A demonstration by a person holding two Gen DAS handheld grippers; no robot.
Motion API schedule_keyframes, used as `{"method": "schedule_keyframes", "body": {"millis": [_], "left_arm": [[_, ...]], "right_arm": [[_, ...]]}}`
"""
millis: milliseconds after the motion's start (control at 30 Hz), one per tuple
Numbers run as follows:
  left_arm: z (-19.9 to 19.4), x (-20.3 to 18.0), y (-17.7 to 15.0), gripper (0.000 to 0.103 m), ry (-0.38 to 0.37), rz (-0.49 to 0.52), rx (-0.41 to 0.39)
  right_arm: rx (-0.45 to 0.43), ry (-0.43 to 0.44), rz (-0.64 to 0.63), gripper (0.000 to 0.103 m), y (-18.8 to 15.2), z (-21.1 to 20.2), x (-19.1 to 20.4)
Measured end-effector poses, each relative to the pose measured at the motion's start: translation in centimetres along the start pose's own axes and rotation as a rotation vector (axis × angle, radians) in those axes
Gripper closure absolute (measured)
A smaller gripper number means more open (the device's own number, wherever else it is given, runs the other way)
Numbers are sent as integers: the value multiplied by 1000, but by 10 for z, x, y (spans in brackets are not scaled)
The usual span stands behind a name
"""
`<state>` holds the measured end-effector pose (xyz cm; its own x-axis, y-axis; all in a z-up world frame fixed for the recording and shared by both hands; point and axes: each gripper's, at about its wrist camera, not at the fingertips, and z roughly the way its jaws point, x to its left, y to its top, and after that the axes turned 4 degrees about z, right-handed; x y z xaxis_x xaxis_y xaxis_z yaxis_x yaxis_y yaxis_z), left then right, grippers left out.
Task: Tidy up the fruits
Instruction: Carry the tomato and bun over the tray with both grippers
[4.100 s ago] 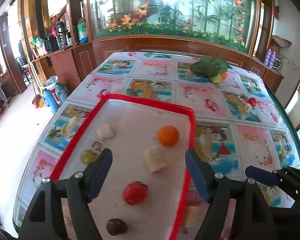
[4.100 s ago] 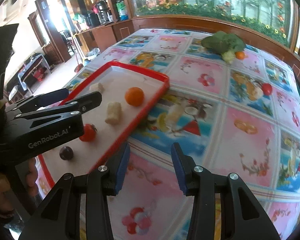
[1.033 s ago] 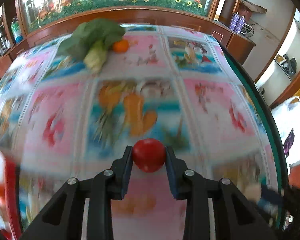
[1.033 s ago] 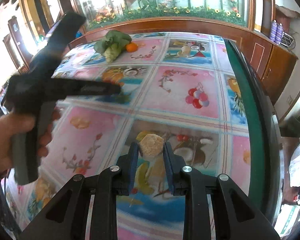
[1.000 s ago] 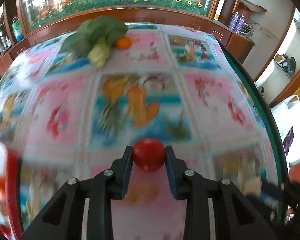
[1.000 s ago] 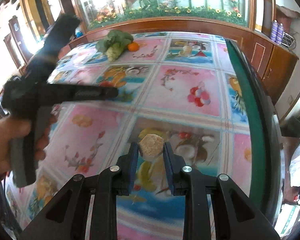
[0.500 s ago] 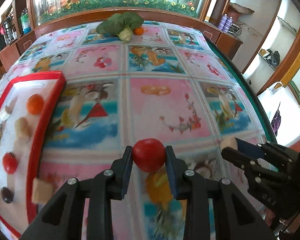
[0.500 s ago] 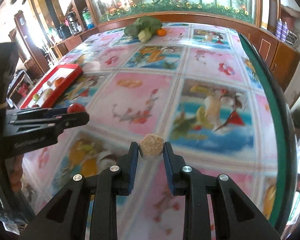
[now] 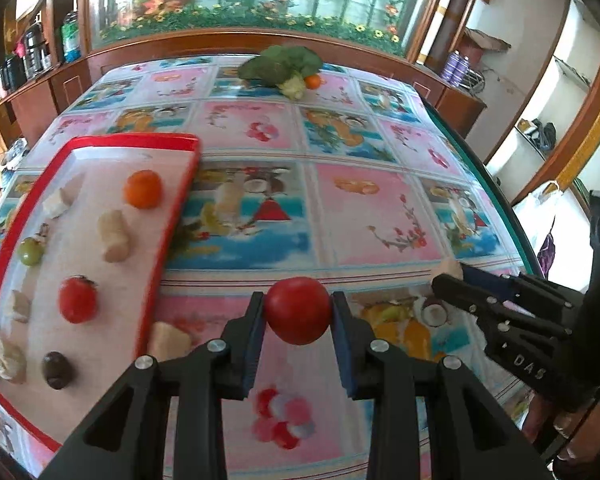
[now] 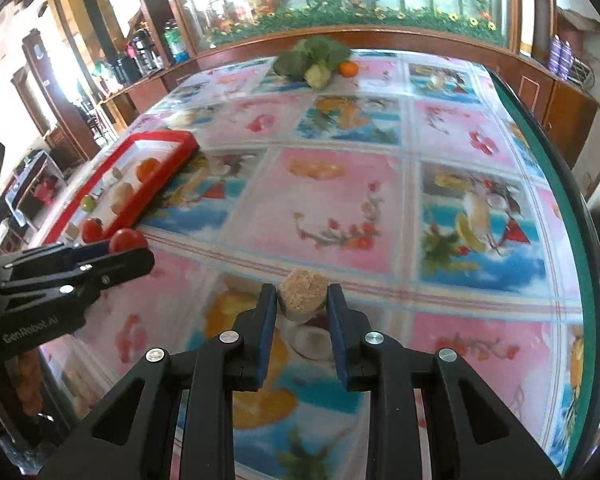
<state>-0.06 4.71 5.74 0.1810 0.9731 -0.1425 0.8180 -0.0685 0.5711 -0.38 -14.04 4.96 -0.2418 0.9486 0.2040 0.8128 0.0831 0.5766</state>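
1. Left wrist: left gripper (image 9: 298, 312) jaws clamped on red tomato (image 9: 298, 310), held above the worktop (image 9: 380, 208). Red tray (image 9: 156, 248) lies forward-left, nearer this arm. Half a second ago the tray sat farther left.
2. Right wrist: right gripper (image 10: 302, 300) jaws clamped on tan chunk (image 10: 302, 294); tray far left. Grip unchanged.

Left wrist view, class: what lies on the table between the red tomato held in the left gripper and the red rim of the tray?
A pale cut chunk lies on the tablecloth just outside the tray rim, left of the held tomato.
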Motion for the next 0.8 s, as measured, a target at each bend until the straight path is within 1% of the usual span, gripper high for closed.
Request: {"method": "schedule_keyframes", "body": {"millis": [200,433,600,800], "left_arm": [[-13,37,0,68,37,-51,-27],[-29,83,-2,68,85,-120,-49],[-41,119,-4,68,147,-163,-66],[-49,159,2,68,214,-208,-83]], "right_arm": [[-30,25,-45,78,17,0,31],[-43,60,-90,78,34,6,64],[-48,103,-112,78,48,14,86],[-62,144,-157,78,74,28,120]]}}
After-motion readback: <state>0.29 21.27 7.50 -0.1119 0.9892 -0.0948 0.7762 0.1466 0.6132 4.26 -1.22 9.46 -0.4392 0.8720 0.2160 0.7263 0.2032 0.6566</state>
